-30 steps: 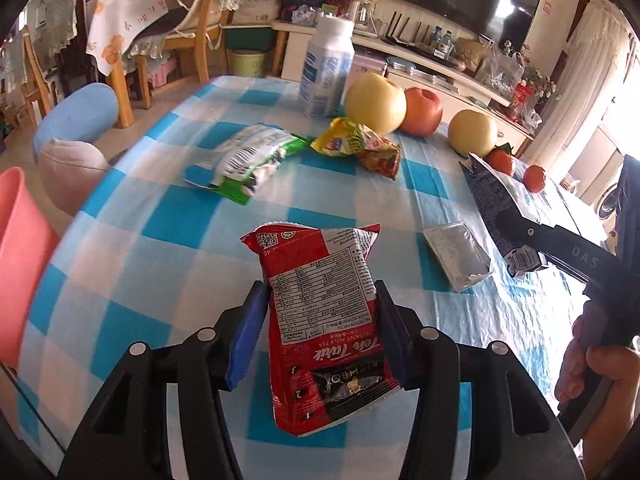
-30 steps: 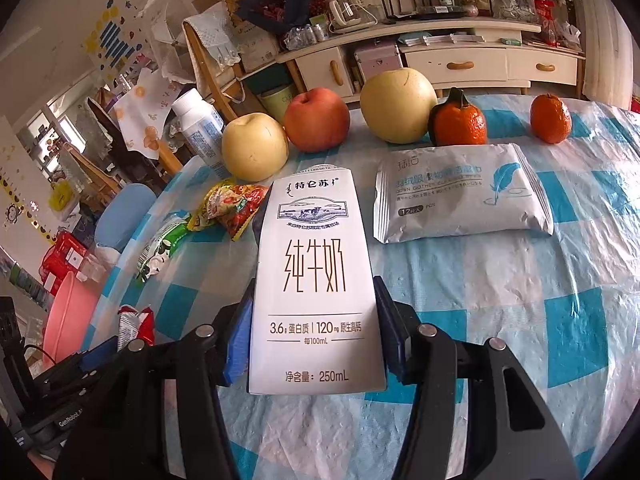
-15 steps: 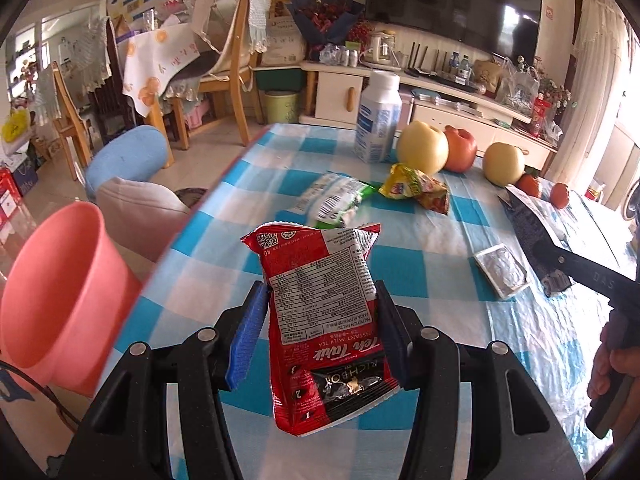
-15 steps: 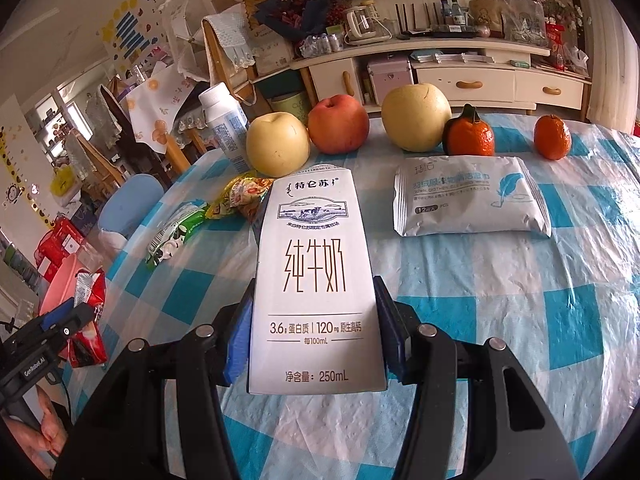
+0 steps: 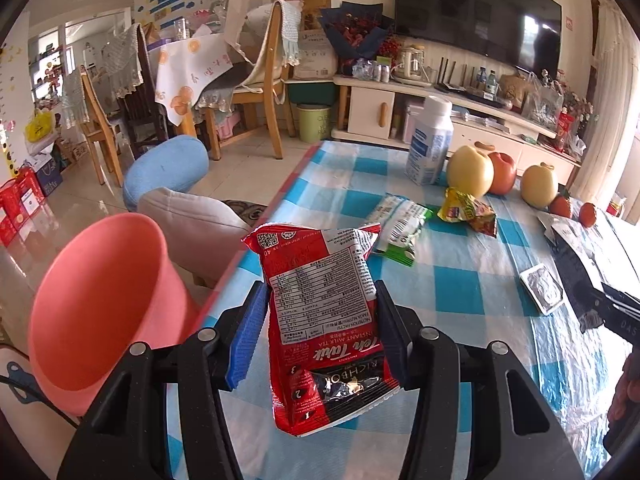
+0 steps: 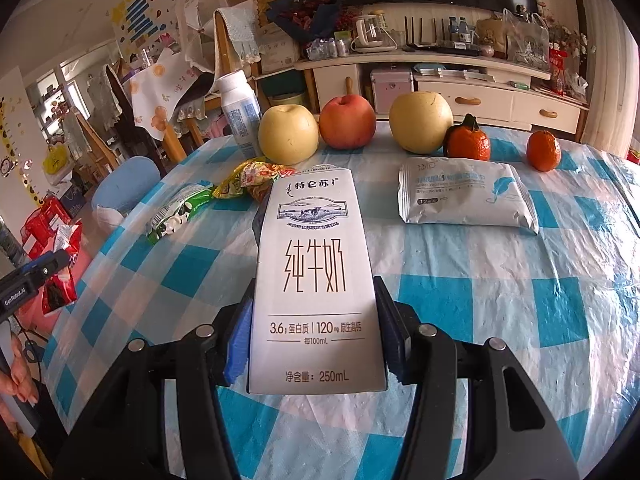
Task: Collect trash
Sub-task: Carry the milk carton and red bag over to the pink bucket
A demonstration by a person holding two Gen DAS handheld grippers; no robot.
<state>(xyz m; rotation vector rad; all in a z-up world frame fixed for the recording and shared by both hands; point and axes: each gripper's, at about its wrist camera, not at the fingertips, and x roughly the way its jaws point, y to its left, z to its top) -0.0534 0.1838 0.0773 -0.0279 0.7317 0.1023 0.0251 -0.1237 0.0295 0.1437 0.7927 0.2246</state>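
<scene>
My left gripper [image 5: 318, 334] is shut on a red instant milk tea packet [image 5: 320, 312], held above the table's left edge beside a pink bin [image 5: 100, 312] on the floor. A white milk carton [image 6: 316, 280] sits between the pads of my right gripper [image 6: 314, 340], which is shut on it over the checked tablecloth [image 6: 460, 300]. Still on the table lie a green-and-white wrapper [image 6: 176, 212], a yellow snack wrapper [image 6: 250, 174], a silver foil pouch [image 5: 542, 288] and a pale blue-printed pack [image 6: 464, 196]. The left gripper with its red packet also shows at the left in the right wrist view [image 6: 36, 276].
Two yellow apples [image 6: 288, 132], a red apple [image 6: 347, 120] and two tangerines [image 6: 468, 142] line the table's far side beside a white bottle [image 6: 239, 112]. A blue stool [image 5: 166, 168] and a beige cushion [image 5: 192, 220] stand left of the table. Chairs and a TV cabinet are behind.
My left gripper has carried the red packet leftward and up, off the table's middle to its left edge, bringing the pink bin into view. My right gripper with the carton has shifted slightly.
</scene>
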